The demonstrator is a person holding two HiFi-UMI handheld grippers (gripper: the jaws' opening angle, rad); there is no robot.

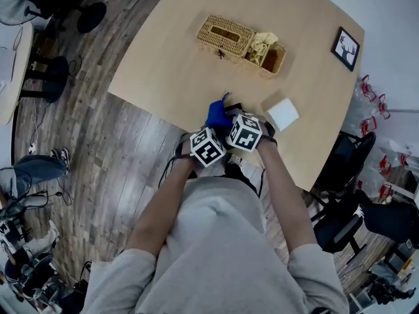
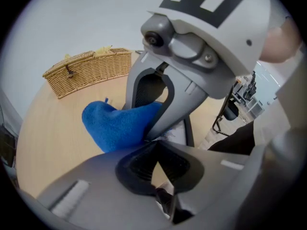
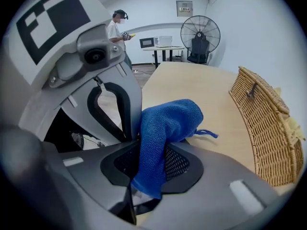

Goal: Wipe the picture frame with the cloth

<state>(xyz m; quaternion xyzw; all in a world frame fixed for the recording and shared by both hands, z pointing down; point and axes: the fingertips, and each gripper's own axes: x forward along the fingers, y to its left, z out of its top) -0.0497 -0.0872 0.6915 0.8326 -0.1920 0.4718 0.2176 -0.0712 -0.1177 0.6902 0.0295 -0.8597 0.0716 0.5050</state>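
Observation:
My right gripper (image 3: 146,169) is shut on a blue cloth (image 3: 168,123), which bunches up above its jaws. The left gripper (image 2: 157,164) faces it at close range and looks shut on a thin black-edged frame (image 2: 188,131), seen mostly edge-on and largely hidden. In the head view both grippers meet at the table's near edge, with the cloth (image 1: 217,114) just beyond their marker cubes. A second black picture frame (image 1: 345,48) with a dark figure on white lies at the table's far right corner.
A long wicker basket (image 1: 241,44) stands in the middle of the wooden table (image 1: 163,57), with pale fabric in its right half. A white square pad (image 1: 283,113) lies right of the grippers. Black chairs (image 1: 340,169) stand beside the table's right edge.

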